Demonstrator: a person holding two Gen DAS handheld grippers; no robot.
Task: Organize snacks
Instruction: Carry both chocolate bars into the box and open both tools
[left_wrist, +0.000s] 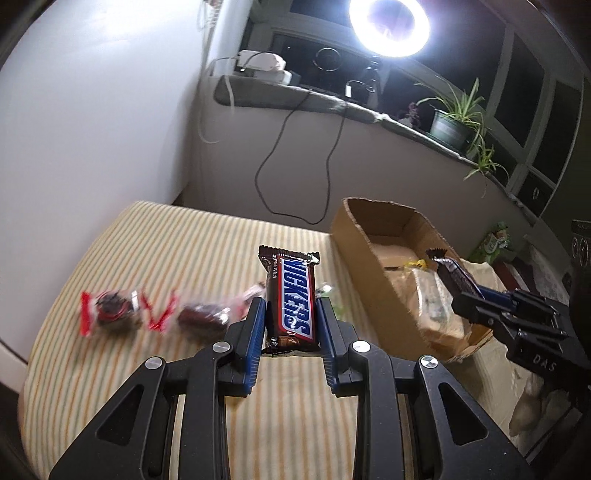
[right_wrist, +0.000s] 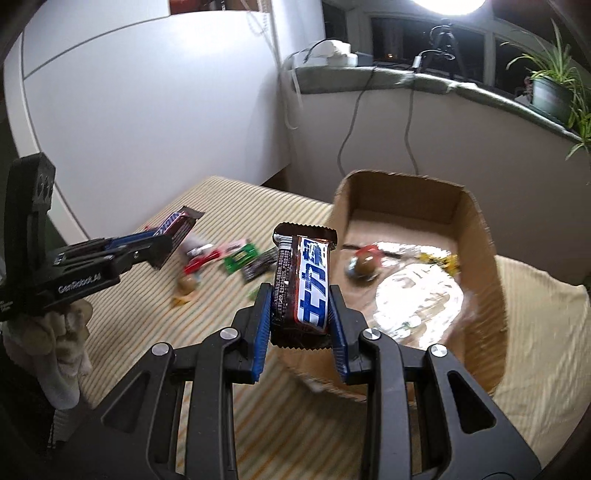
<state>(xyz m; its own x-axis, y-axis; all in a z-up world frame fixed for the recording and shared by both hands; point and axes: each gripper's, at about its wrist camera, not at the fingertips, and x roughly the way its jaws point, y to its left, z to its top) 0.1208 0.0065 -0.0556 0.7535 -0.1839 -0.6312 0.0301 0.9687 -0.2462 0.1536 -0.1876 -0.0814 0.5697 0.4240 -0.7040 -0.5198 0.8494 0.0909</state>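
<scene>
Clamping narrowly, the left tool (left_wrist: 290, 308) grips a Snickers bar (left_wrist: 291, 295); the right tool (right_wrist: 300, 295) grips another bar (right_wrist: 304, 284).

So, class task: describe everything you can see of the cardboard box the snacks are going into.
The cardboard box is plain brown corrugated card, open-topped, with rough, torn-looking upper edges. It sits upright on the striped cloth, to the right of the loose snacks. Inside lie a shiny foil packet, a round wrapped sweet and a yellow-wrapped bit. The right gripper, shut on a chocolate bar, hangs in front of its near wall.
</scene>
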